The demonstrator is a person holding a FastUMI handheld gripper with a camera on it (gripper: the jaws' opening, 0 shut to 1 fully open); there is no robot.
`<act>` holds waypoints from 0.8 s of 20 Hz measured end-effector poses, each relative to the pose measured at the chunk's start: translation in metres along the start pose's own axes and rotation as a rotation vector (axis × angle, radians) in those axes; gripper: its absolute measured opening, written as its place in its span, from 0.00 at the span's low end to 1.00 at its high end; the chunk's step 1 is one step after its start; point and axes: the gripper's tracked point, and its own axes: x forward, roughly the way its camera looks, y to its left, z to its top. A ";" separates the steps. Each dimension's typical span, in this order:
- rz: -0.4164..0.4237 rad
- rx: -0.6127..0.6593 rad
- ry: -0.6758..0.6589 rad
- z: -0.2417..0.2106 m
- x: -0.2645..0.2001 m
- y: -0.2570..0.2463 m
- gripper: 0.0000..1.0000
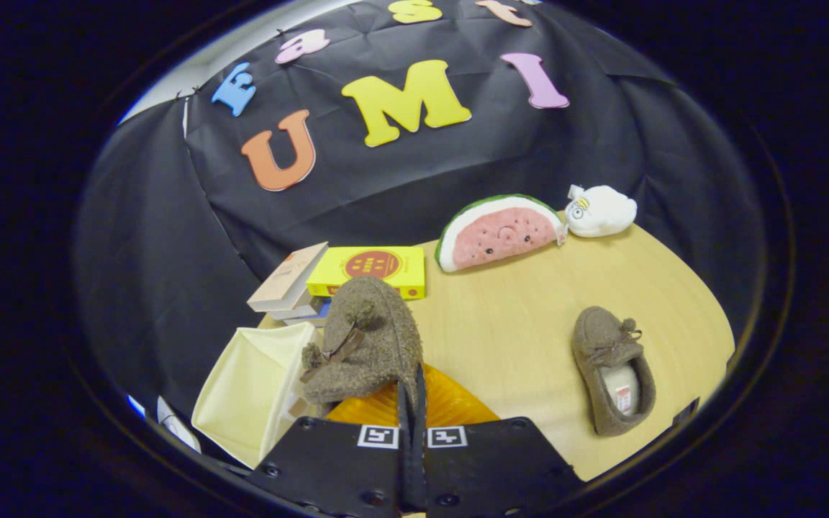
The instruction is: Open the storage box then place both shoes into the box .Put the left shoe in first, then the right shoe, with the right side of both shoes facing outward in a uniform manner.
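At the bottom centre of the frame the gripper (411,403) is being seen with its fingers drawn almost fully together, only a thin slit being left between them, and the heel edge of a shoe (364,342) is being pinched there. This shoe, brown and fuzzy with a pompom and a small strap bow, is being held aloft and tilted, its toe pointing up toward the books. Just under it an orange ribbed surface (450,406) is showing, partly hidden by the shoe and the fingers; what it belongs to cannot be told. At the lower left, touching the held shoe in the picture, the box (249,392) is standing open, its cream lining being exposed. The second shoe (612,378) is lying on the table (522,324) at the lower right, well apart from the fingers, its opening facing up. Beyond the held shoe, at centre left, a yellow book (371,270) and a stack of books (288,288) are lying. Farther back, at the upper right of the table, a watermelon plush (497,234) and a white plush (601,211) are resting side by side against the wall.
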 end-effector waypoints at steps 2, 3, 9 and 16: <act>0.020 0.005 0.008 0.002 -0.007 0.029 0.00; 0.036 0.011 0.010 0.004 -0.011 0.045 0.00; 0.146 0.050 0.047 0.000 -0.030 0.154 0.00; 0.089 0.107 0.072 -0.028 0.009 0.205 0.00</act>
